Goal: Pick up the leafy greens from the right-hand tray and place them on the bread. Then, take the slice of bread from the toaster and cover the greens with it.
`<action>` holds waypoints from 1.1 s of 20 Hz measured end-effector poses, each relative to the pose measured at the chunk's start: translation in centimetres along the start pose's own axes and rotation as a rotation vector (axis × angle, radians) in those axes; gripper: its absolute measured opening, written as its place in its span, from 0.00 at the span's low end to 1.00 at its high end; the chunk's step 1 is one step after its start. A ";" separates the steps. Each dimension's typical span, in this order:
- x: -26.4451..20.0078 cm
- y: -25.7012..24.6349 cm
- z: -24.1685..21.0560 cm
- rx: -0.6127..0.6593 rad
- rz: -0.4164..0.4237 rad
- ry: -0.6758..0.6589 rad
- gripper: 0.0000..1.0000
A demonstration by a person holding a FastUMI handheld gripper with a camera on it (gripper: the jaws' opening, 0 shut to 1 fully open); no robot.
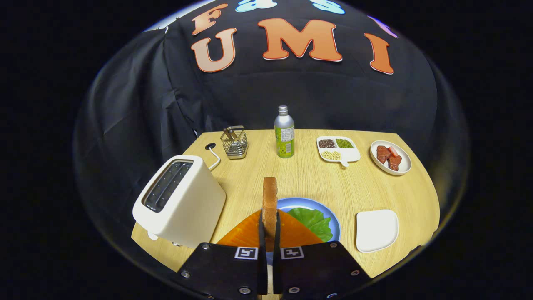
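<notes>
Clamped upright between my tongs (270,239), the bread slice (270,200) is out of the toaster (179,200). Just beyond, the leafy greens (313,221) already lie on the blue plate (329,216), apparently atop orange bread (291,233). Covering them remains. Further right, the tray (377,230) sits bare.
</notes>
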State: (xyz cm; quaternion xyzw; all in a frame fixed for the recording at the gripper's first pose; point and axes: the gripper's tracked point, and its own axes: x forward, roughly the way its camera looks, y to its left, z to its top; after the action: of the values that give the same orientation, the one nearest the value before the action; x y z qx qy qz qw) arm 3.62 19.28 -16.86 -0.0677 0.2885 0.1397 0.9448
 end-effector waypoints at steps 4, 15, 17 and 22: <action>0.9 -0.8 -1.1 0.015 0.030 0.020 0.05; 2.5 -5.7 -4.0 0.045 0.003 0.090 0.20; 3.1 -6.7 -4.7 0.047 -0.012 0.115 0.28; 4.1 -8.7 -6.2 0.042 -0.039 0.171 0.50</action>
State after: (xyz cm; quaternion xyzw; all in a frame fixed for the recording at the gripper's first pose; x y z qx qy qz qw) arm 6.22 10.65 -23.83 -0.0653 0.3698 0.1088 0.9204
